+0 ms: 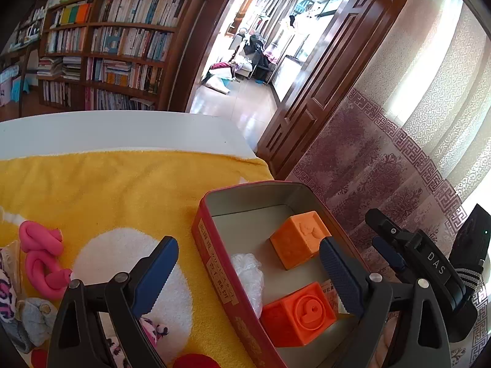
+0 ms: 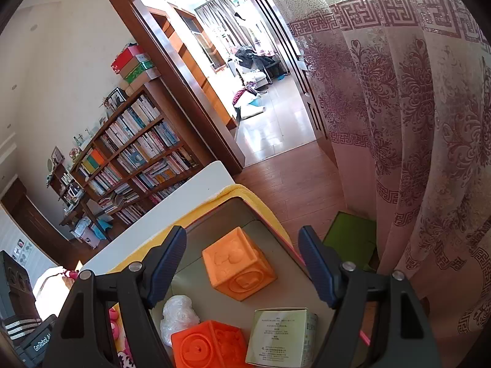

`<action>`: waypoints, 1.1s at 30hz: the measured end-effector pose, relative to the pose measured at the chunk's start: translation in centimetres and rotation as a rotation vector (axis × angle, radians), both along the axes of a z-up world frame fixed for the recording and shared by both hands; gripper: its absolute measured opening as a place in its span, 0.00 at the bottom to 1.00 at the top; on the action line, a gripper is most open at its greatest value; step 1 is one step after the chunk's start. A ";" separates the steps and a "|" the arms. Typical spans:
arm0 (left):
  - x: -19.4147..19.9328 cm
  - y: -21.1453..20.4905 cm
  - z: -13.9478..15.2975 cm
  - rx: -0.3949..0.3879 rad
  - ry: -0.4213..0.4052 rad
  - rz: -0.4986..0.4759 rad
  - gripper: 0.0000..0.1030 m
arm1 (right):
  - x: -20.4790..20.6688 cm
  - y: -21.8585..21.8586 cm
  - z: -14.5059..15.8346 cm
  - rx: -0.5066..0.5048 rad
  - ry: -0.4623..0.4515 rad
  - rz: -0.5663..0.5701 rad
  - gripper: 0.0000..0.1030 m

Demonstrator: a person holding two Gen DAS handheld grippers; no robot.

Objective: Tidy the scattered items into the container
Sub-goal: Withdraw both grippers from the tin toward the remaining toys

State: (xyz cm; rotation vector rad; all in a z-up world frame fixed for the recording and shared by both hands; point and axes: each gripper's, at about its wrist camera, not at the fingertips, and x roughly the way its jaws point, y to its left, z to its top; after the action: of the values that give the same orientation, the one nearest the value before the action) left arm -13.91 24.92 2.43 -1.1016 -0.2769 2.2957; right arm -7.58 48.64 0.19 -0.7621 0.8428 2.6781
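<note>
Container (image 1: pixel 211 239): red rectangular tin with a grey inside, lid off, lying on the yellow towel at the right-hand end of the bench, close beside the curtain.
Inside the container: light orange cube (image 1: pixel 299 239) toward the far end; darker orange cube (image 1: pixel 299 314) nearer, with a raised figure on its top face; a clump of clear crinkled plastic (image 1: pixel 250 276) against the left wall; a small pale green carton (image 2: pixel 280 335) at the right of the darker cube, printed side up.
Yellow towel (image 1: pixel 122 190): covers the near part of the white bench (image 1: pixel 122 128), with white patches in its pattern.
Scattered items on the towel: pink twisted foam roll (image 1: pixel 43 263) well left of the container; grey soft item (image 1: pixel 38 319) below it at the frame edge; a pink-and-white spotted item (image 1: pixel 153 331) partly hidden behind the left finger; a red round thing (image 1: pixel 196 362) at the bottom edge, too cut off to tell.
Left hand-held gripper (image 1: pixel 250 276): jaws wide apart, nothing held; one finger over the towel, the other over the tin's inside, straddling the left wall.
Right hand-held gripper (image 2: pixel 242 268): jaws spread wide, empty, hanging above the tin; light orange cube seen between its fingers, not touched.
Background: bookcase (image 1: pixel 113 46) behind the bench, open doorway (image 1: pixel 245 46) to a bright room, patterned curtain (image 2: pixel 414 122) at right.
</note>
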 end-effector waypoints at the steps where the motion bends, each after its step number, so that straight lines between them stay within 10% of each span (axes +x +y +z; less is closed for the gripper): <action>1: 0.0 0.0 0.0 -0.001 0.000 0.001 0.92 | 0.0 0.0 0.0 -0.002 0.000 0.002 0.77; 33: 1.8 -4.9 2.4 -0.004 0.040 0.076 0.92 | -0.5 -2.5 0.0 0.045 -0.007 0.061 0.77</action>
State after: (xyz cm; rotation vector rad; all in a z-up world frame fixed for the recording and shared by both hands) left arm -12.07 20.04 4.81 -1.0628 -0.3033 2.3837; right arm -8.09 46.15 0.19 -0.7979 0.7670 2.7360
